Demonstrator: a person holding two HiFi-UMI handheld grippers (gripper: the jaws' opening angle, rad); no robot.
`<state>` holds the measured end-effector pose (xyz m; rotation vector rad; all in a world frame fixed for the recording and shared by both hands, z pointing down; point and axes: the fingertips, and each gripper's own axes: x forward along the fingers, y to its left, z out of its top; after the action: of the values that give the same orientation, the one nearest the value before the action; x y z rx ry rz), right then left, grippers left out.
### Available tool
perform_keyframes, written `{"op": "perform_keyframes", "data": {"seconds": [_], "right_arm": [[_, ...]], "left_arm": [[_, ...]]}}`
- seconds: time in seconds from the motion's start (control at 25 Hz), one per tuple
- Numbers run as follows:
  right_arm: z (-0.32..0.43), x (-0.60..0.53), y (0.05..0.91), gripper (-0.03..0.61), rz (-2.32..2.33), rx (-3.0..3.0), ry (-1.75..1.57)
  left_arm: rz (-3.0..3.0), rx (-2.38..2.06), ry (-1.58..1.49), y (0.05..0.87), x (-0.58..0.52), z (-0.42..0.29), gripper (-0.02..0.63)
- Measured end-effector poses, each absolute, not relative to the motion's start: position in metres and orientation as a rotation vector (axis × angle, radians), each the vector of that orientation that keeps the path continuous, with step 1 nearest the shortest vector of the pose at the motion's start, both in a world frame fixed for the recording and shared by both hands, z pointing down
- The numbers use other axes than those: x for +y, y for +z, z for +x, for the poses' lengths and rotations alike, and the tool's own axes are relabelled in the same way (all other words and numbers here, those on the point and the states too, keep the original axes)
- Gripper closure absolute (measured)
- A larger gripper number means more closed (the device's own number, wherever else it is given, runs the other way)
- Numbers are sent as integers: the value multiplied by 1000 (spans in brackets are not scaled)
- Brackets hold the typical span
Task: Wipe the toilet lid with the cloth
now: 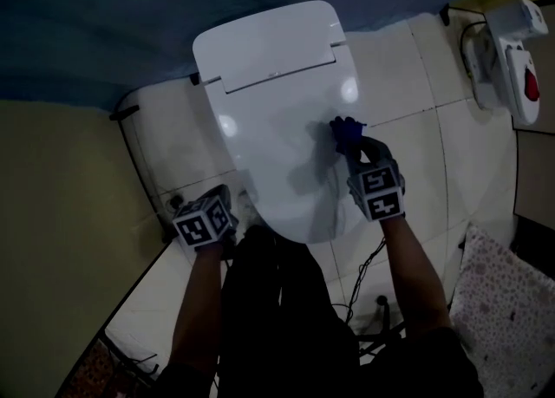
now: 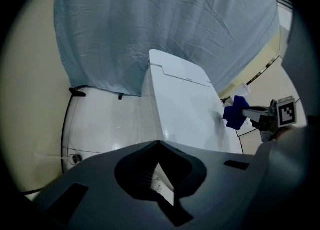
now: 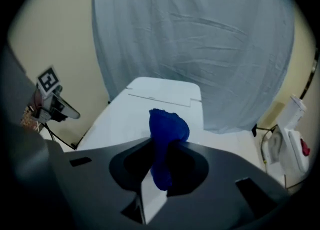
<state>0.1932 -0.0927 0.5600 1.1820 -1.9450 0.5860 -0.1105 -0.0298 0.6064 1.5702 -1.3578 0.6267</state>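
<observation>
The white toilet lid (image 1: pixel 269 145) is closed, seen from above in the head view. A dark blue cloth (image 1: pixel 347 130) rests on the lid's right side, with my right gripper (image 1: pixel 349 141) shut on it. In the right gripper view the cloth (image 3: pixel 169 129) hangs bunched between the jaws above the lid (image 3: pixel 125 119). My left gripper (image 1: pixel 227 205) is held off the lid's front left edge, shut on nothing. Its own view looks along the lid (image 2: pixel 185 113) toward the cloth (image 2: pixel 234 115).
A blue-grey sheet (image 1: pixel 173 6) hangs behind the toilet. A white wall unit with a red part (image 1: pixel 512 58) sits at the far right. Cables (image 1: pixel 373 301) and a patterned mat (image 1: pixel 507 301) lie on the tiled floor. The person's dark-trousered legs (image 1: pixel 286 301) stand at the bowl's front.
</observation>
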Motion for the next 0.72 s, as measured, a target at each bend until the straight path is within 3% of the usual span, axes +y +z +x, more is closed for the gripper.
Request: {"op": "perform_keyframes", "data": {"seconds": [0.44,0.72], "right_arm": [[-40,1,539,517,633,-2302,904],[-44,37,620,517,547,-2088,1015]], "left_arm": [[1503,-1379,615,615,2,-157,623],[1516,-1342,652,609,21,-158,623]]}}
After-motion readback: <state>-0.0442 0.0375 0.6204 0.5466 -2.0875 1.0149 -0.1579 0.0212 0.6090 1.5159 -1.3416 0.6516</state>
